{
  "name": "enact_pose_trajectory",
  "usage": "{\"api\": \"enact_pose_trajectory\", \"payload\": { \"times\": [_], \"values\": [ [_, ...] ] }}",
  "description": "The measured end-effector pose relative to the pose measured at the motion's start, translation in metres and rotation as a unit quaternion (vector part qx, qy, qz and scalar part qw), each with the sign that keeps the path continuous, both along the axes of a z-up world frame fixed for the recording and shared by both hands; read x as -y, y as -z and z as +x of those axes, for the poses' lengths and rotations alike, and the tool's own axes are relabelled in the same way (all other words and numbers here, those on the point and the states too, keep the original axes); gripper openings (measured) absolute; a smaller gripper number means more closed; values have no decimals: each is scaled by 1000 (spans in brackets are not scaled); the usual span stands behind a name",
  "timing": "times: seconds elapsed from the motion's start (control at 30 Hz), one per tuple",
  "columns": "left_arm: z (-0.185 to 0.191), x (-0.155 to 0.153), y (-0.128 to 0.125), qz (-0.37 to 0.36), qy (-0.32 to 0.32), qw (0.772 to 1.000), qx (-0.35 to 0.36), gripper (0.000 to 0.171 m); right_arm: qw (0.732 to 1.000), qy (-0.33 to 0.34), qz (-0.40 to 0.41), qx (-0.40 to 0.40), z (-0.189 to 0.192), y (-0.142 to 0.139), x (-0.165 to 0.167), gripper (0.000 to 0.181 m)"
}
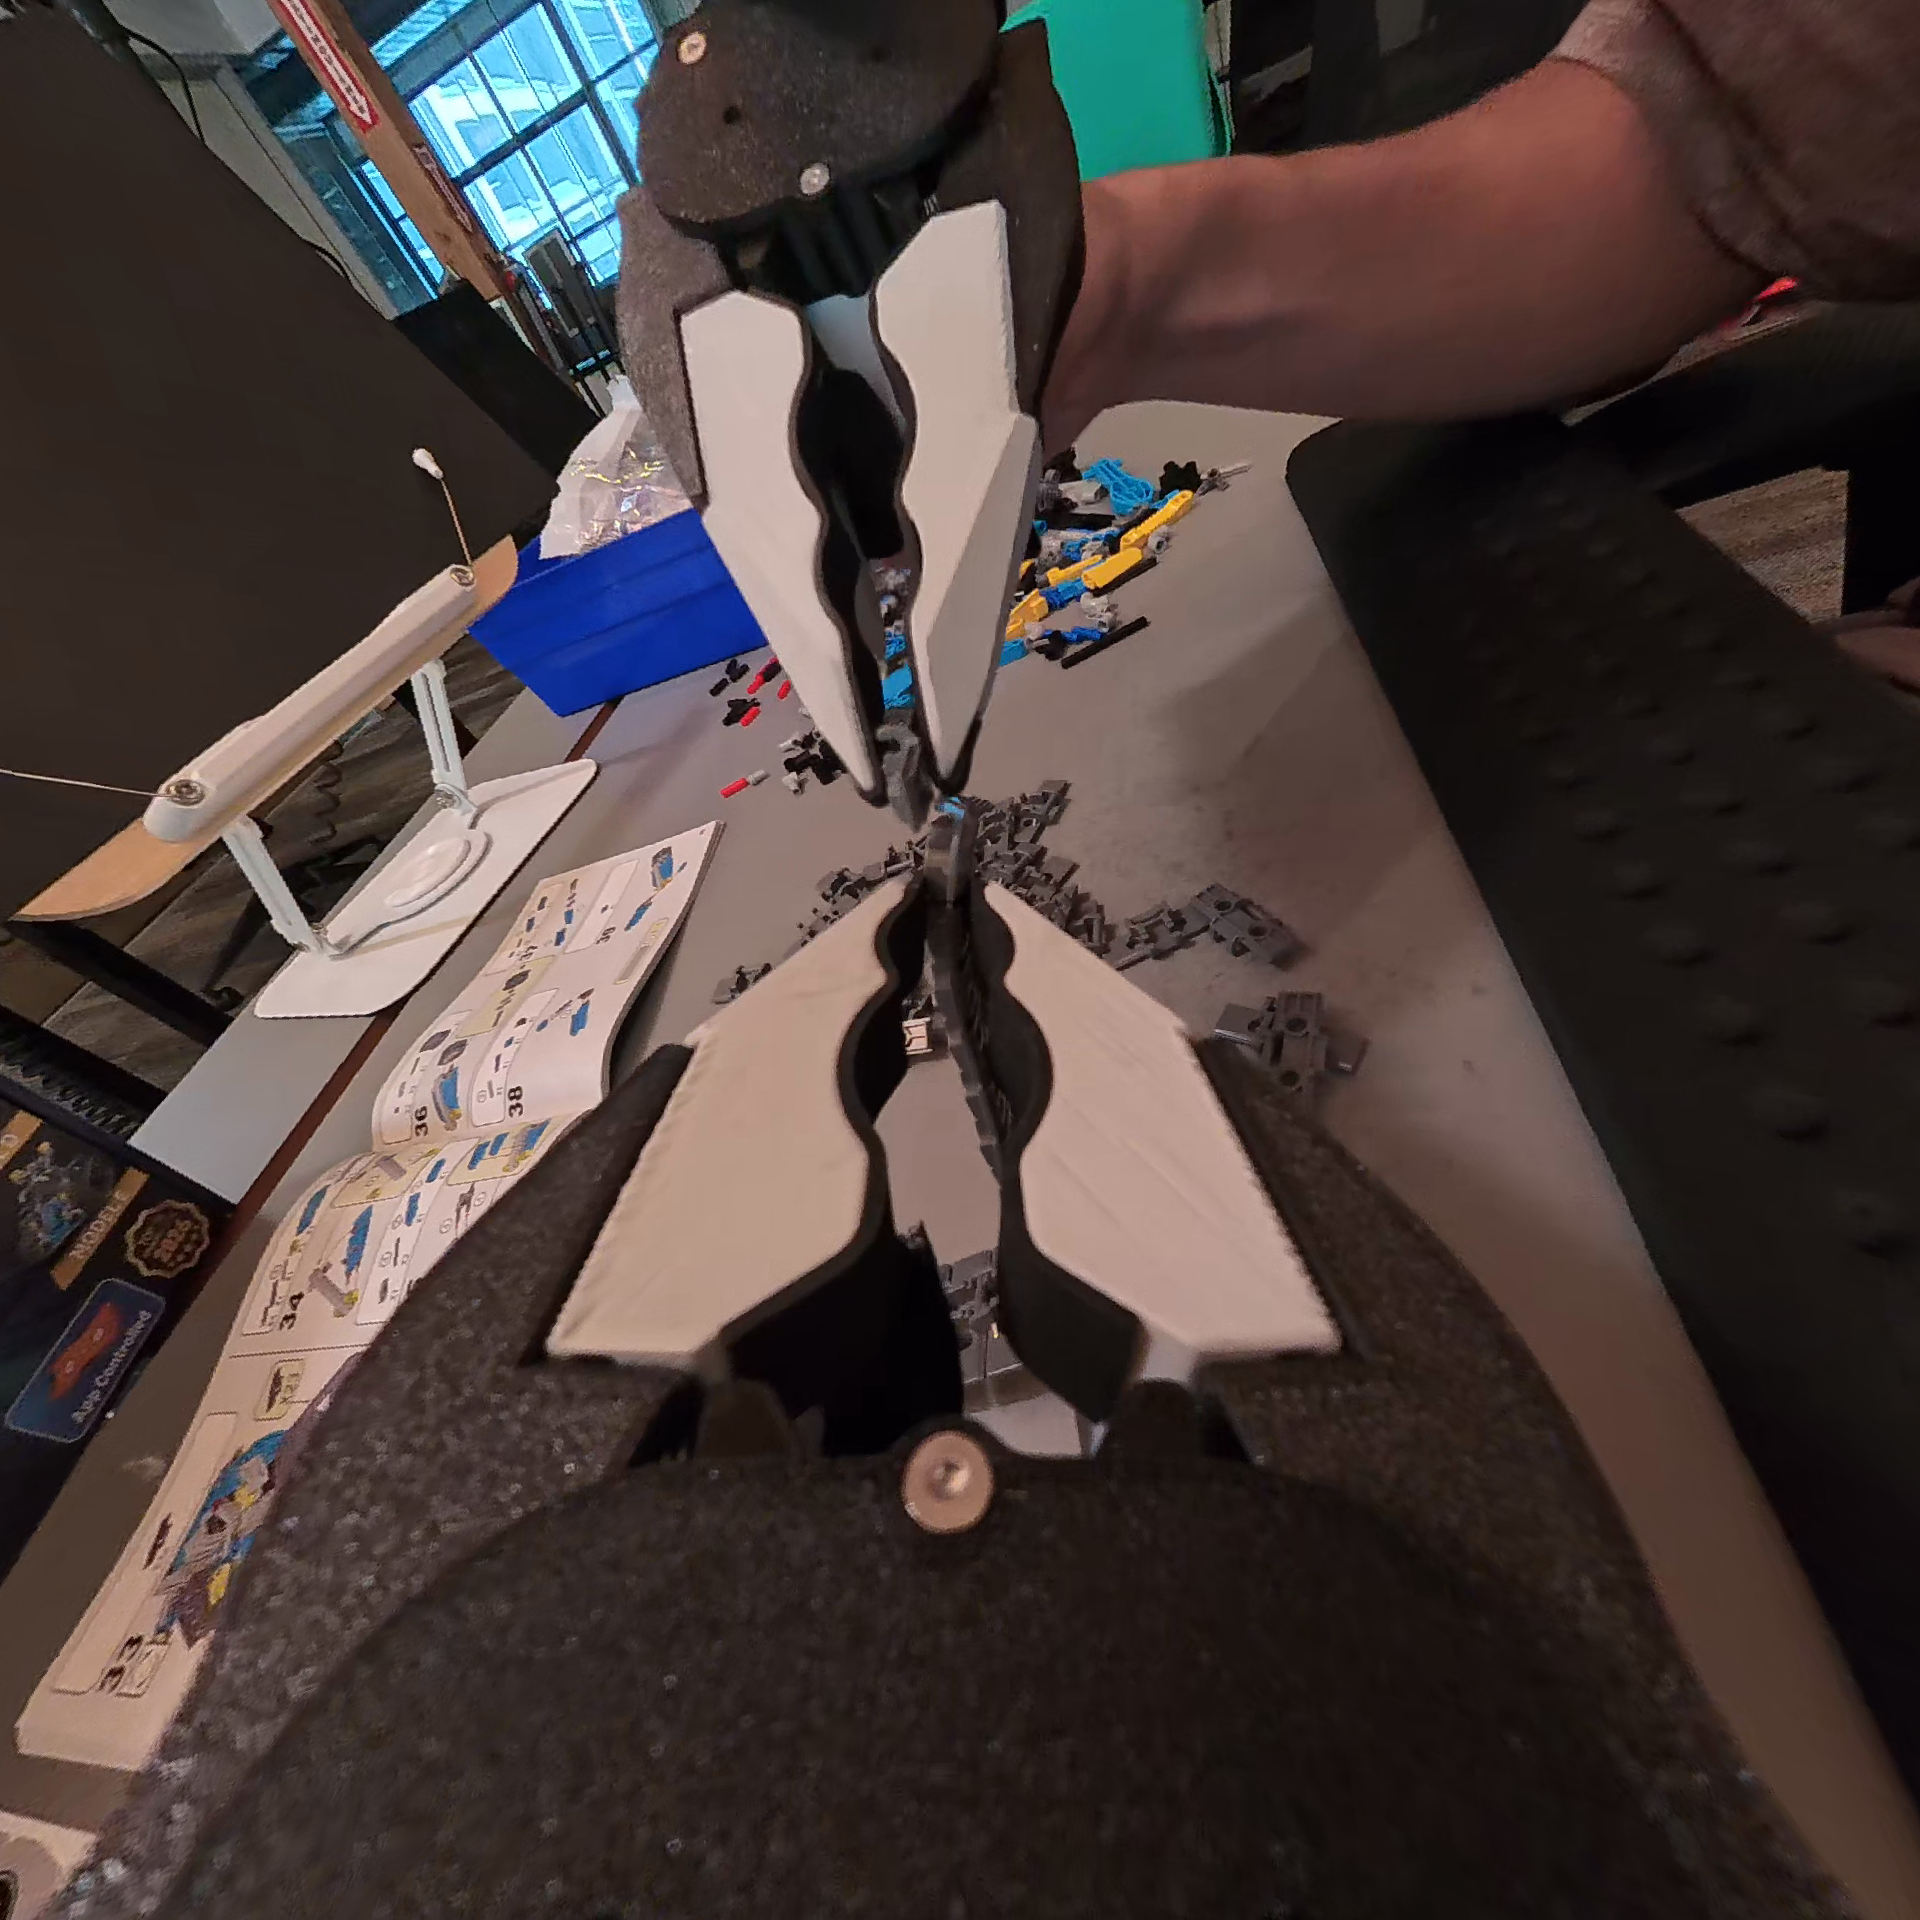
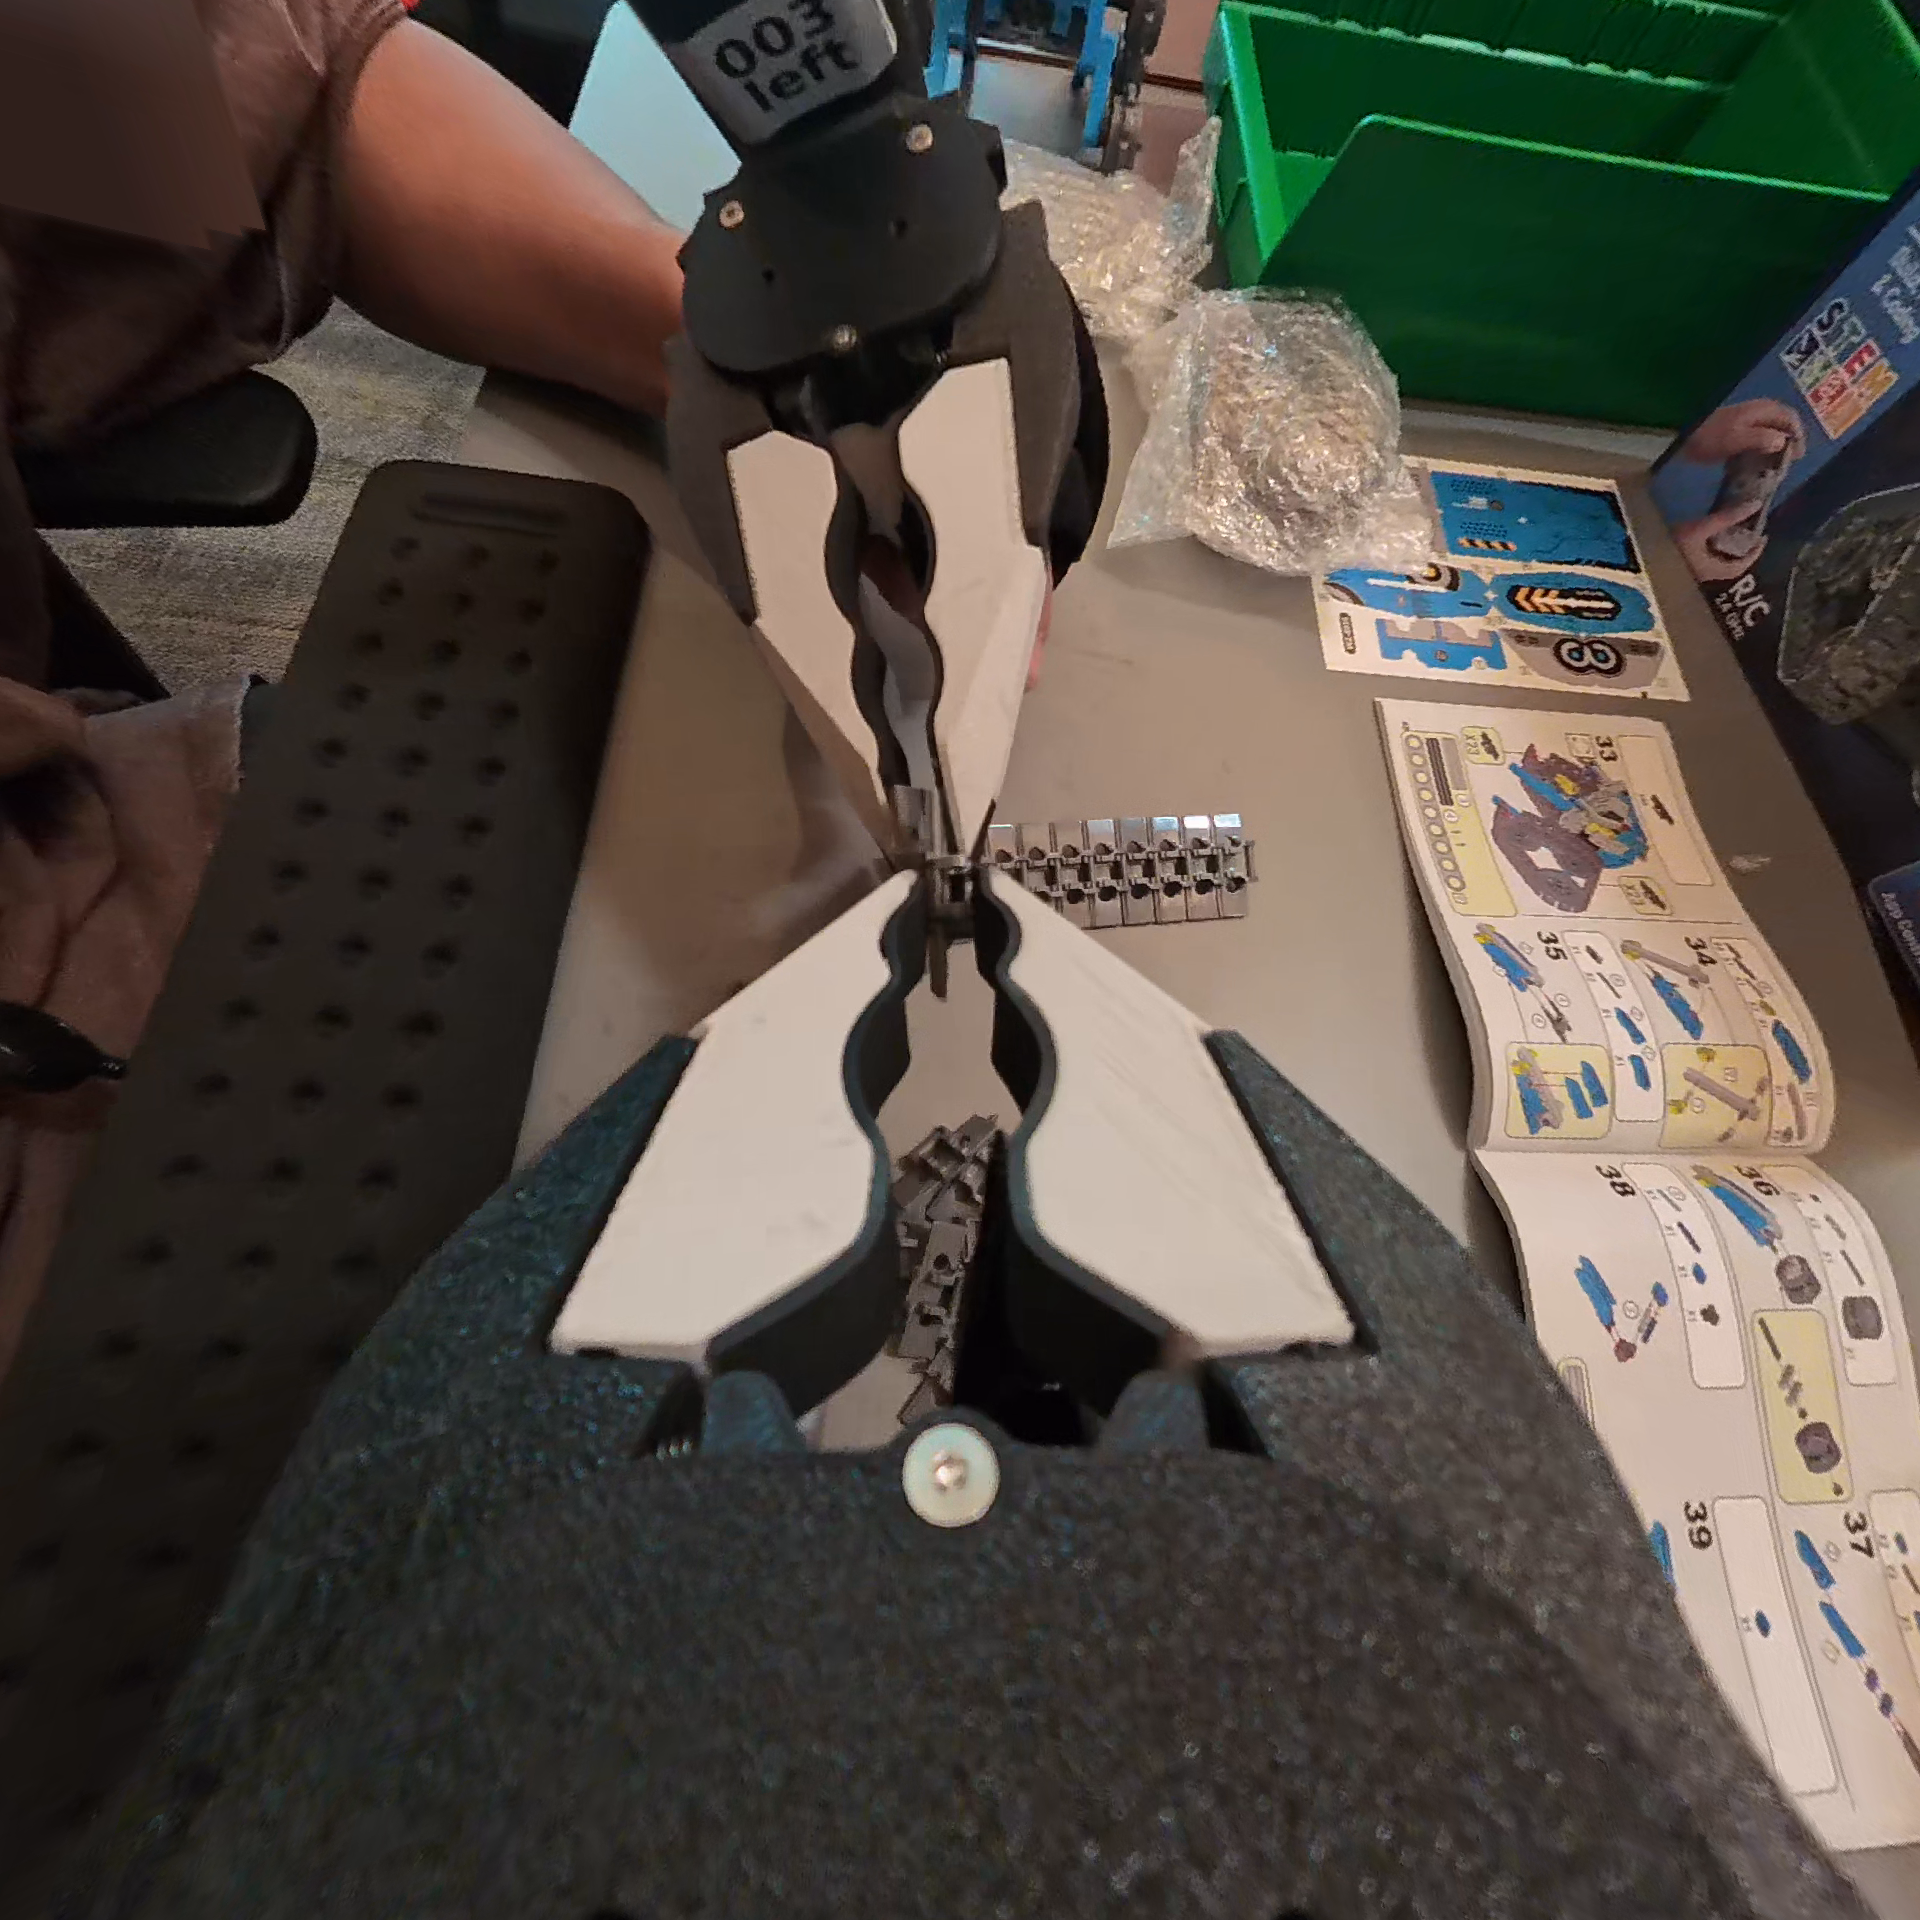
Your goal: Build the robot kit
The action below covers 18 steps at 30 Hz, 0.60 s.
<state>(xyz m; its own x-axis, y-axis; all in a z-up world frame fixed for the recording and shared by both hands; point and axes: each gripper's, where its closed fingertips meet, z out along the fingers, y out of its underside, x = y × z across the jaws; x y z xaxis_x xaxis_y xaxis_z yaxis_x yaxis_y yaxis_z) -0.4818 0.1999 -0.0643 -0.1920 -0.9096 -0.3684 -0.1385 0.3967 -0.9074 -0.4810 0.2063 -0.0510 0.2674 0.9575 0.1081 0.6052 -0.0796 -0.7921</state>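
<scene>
Grey and cluttered with building-toy parts, the surface lies under both of your grippers, which meet tip to tip above it. Your left gripper is closed on a grey track link, and your right gripper is pinched shut on another small grey link; the two pieces touch between the tips, though whether they are joined is too small to tell. Just beyond, a finished strip of grey track lies flat, with loose grey links scattered near. An open instruction booklet sits beside them, a sticker sheet and crumpled plastic bags farther off, green bins behind.
</scene>
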Motion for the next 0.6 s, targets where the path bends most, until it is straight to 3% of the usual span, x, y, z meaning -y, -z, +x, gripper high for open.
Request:
{"api": "enact_pose_trajectory", "payload": {
  "times": [0.6],
  "values": [
    [0,5,4,5,15,1000,-8,6,993,-79,-81,-33,-5,7,5,8]
  ]
}}
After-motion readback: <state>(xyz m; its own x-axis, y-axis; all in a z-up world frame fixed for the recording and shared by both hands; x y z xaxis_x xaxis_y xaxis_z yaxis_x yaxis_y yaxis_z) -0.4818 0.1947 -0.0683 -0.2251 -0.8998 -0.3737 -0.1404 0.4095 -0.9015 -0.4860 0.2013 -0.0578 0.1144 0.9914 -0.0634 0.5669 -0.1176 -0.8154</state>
